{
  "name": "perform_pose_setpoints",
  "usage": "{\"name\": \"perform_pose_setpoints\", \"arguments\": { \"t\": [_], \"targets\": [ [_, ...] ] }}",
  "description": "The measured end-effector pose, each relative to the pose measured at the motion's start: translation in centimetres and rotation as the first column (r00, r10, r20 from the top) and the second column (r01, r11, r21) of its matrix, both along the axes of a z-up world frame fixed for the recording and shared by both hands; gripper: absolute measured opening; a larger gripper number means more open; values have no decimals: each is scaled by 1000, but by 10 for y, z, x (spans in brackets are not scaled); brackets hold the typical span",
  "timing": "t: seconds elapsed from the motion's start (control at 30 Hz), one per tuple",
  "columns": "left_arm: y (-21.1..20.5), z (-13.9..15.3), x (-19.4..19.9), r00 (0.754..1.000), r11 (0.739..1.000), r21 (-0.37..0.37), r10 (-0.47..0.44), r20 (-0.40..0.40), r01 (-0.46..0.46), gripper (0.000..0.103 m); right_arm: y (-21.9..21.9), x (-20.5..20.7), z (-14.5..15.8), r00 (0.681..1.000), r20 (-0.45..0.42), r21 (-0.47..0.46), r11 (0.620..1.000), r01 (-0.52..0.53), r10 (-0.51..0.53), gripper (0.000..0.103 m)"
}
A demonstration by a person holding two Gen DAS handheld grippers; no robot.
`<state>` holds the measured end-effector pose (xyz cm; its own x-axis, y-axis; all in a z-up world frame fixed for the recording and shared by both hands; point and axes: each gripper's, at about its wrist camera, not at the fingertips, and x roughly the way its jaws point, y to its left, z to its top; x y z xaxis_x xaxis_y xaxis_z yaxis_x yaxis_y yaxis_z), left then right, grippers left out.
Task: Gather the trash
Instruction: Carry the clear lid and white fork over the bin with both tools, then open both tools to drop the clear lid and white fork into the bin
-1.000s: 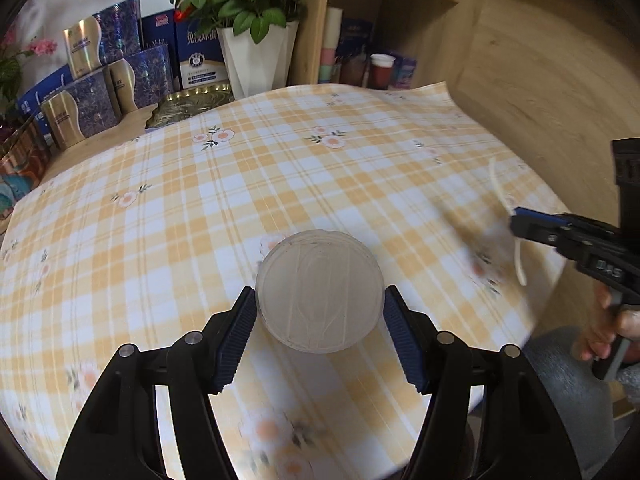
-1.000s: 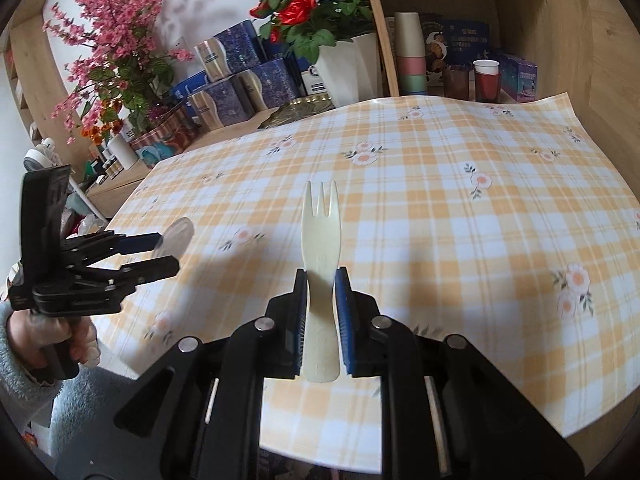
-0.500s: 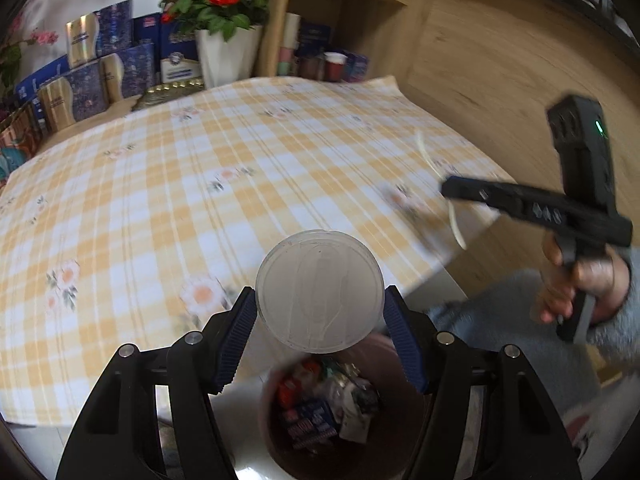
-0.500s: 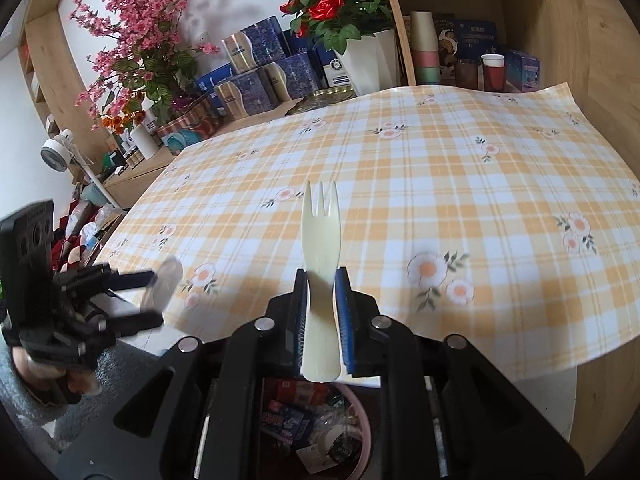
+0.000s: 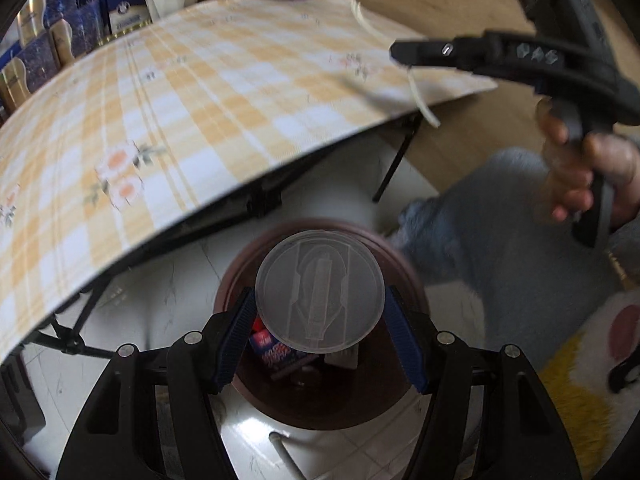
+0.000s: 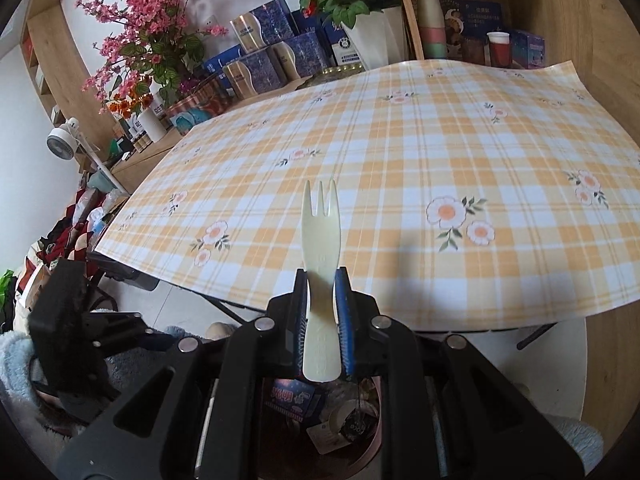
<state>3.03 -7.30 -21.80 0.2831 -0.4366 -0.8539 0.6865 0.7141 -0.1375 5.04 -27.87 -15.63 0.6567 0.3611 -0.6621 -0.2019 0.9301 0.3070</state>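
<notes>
One fork [image 6: 319,264] | tines away toward table [image 6: 400,160] | upright between fingers [image 6: 344,320]

The lid [image 5: 320,290] hides much of the bin [image 5: 240,276] behind it. In the right wrist view, the gripper frame covers most of the bin at 6 o'clock. The tablecloth [image 5: 160,120] is motion-blurred.

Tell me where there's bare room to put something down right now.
The checked tablecloth is bare from its near edge to the gift boxes and white vase. White floor tiles left of the bin are free. The bin already holds wrappers.
</notes>
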Motion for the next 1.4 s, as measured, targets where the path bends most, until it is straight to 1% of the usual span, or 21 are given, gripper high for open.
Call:
{"name": "perform_pose_setpoints", "arguments": {
  "t": [0.1, 0.17, 0.23, 0.37, 0.4, 0.47, 0.53, 0.57, 0.7, 0.77, 0.87, 1.0, 1.13, 1.27, 1.4],
  "targets": [
    [0, -10, 3, 1000, 1000, 10, 6, -20, -6, 64, 2, -2, -3, 1000, -10, 3, 1000, 0, 0, 18],
    [2, -11, 4, 1000, 1000, 1, 10, -21, -10, 67, 4, -2, -5, 1000, -16, -4, 1000, -5, 5, 18],
    [2, -8, 6, 1000, 1000, -12, 19, -6, -19, 79, 7, -4, -6, 1000, -21, -17, 1000, -15, 15, 18],
    [13, 10, 5, 995, 995, -72, 75, 67, -70, 85, 18, -12, -6, 997, -14, -58, 996, -71, 71, 18],
    [17, 16, 5, 991, 992, -88, 97, 89, -89, 88, 21, -13, -7, 997, -12, -67, 994, -83, 82, 18],
    [26, 28, 6, 980, 985, -115, 147, 131, -133, 90, 29, -17, -10, 994, -19, -82, 991, -110, 109, 18],
    [38, 40, 8, 963, 971, -151, 211, 166, -187, 93, 36, -19, -14, 991, -32, -83, 988, -133, 131, 18],
    [43, 45, 8, 954, 963, -166, 241, 179, -212, 93, 40, -21, -16, 988, -41, -87, 985, -151, 148, 18],
    [68, 64, 10, 906, 918, -235, 368, 206, -320, 95, 60, -27, -29, 974, -80, -106, 969, -222, 214, 18],
    [76, 70, 11, 889, 903, -251, 404, 216, -349, 96, 69, -29, -37, 964, -105, -113, 960, -256, 244, 18],
    [88, 79, 12, 871, 892, -256, 432, 236, -373, 96, 83, -31, -49, 944, -156, -131, 941, -312, 292, 18],
    [94, 81, 12, 855, 885, -250, 452, 255, -394, 96, 98, -28, -68, 912, -235, -159, 912, -377, 336, 18],
    [100, 79, 12, 851, 879, -249, 463, 246, -407, 96, 106, -22, -88, 886, -322, -176, 898, -403, 334, 18],
    [100, 75, 12, 851, 880, -237, 464, 245, -411, 96, 106, -15, -100, 877, -377, -196, 899, -391, 299, 18],
    [102, 74, 13, 852, 879, -238, 465, 241, -413, 96, 102, -9, -110, 870, -429, -217, 908, -359, 242, 18]
  ]
}}
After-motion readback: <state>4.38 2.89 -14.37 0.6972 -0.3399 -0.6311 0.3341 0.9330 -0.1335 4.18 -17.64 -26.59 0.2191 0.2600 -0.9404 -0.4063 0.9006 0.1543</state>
